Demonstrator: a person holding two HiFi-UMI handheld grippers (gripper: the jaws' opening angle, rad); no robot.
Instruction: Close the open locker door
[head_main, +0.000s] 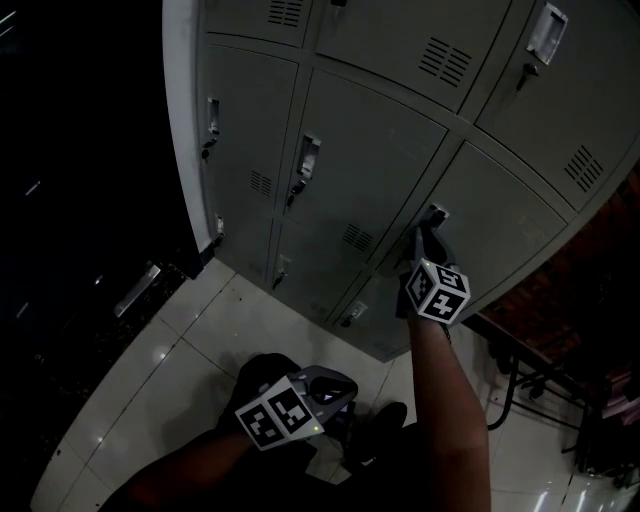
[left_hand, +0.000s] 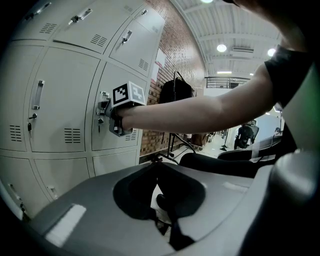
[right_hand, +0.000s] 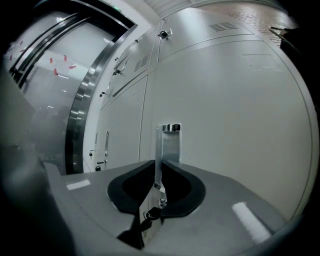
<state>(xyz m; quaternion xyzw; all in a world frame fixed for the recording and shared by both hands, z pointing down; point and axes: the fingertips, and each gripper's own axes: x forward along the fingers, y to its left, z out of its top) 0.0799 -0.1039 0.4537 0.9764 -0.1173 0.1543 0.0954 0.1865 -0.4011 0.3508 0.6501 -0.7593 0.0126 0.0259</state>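
Locker door (head_main: 505, 235) of pale grey sheet metal, in the right-hand column of the locker bank, middle row as the head view shows it. In the head view and the left gripper view it looks level with the doors around it, so the closing seems done or very nearly done. Whether the latch has caught cannot be told. Judging from this, only a last press and a release are left.

On that door sits a narrow bright metal pull handle (right_hand: 169, 142). The right gripper (right_hand: 159, 167) has its jaws drawn in tight on the thin edge of the handle, with the person's bare forearm stretched out behind it.

The left gripper (left_hand: 156, 167) hangs low, well apart from the lockers, over a pale glossy tiled floor (head_main: 150, 390). Its jaws are pressed together with nothing between them.

Counted: one door in hand, one handle held, two grippers. Each gripper carries one cube with black-and-white square markers (head_main: 437, 291), two cubes in all. The bank shows three columns of doors in at least three rows, and its edges are cut off.
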